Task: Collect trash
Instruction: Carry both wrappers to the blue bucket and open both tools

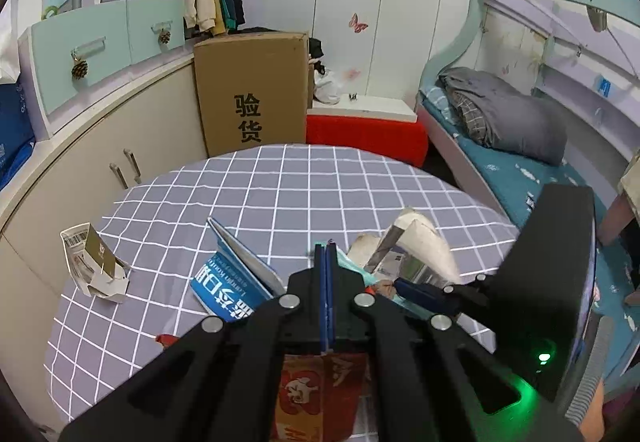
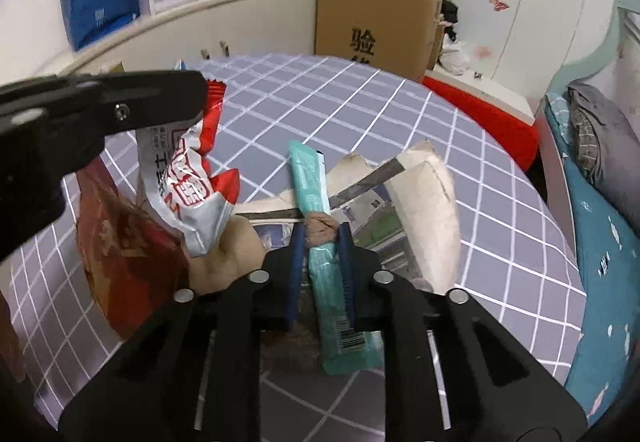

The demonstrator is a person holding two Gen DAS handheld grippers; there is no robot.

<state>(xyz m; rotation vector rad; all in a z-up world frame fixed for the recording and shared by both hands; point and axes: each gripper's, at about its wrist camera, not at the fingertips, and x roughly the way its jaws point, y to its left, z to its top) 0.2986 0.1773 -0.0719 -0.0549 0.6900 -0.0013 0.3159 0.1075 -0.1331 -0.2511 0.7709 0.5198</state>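
Note:
My left gripper is shut; in the right wrist view it pinches the top of a red and white snack wrapper that hangs above the checked table. My right gripper is shut on a teal wrapper with a small brown crumpled piece at the fingertips. A torn beige paper bag with a printed sheet lies just ahead; it also shows in the left wrist view. A blue carton and a crushed white box lie on the table. A brown-red bag lies under the left gripper.
A large cardboard box and a red stool with a white top stand beyond the table. Cabinets run along the left. A bed with a grey blanket is on the right.

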